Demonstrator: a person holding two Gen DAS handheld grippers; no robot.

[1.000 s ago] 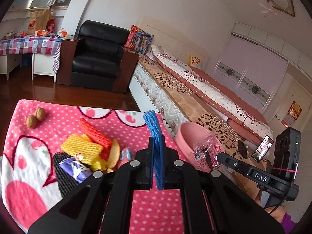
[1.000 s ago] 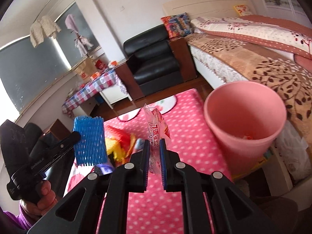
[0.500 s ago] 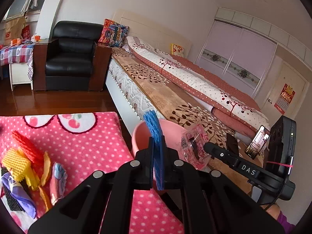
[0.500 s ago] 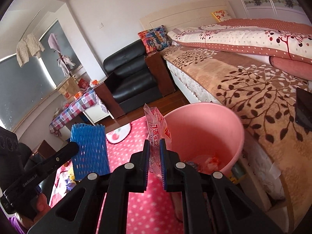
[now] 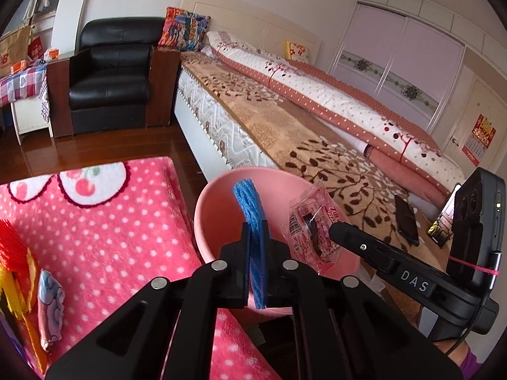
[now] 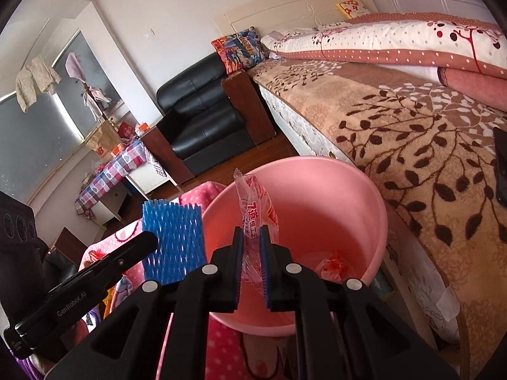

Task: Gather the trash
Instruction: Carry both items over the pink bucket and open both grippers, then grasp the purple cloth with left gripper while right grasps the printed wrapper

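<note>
My left gripper (image 5: 256, 247) pinches the blue net (image 5: 250, 212) and my right gripper (image 6: 252, 247) clamps a wrapper (image 6: 253, 212), both over the pink bin (image 6: 364, 190). Some trash already lies inside; more waits on the blanket (image 5: 104, 240).

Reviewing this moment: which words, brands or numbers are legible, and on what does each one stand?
"DAS": white letters on the right tongs black arm, seen from the left wrist view.
"GenRobot.AI": on the left tongs black arm, seen from the right wrist view.
"7": red print on the clear plastic snack wrapper; the characters beside it are too blurred to read.
Red wall calendar: too small to read.
</note>
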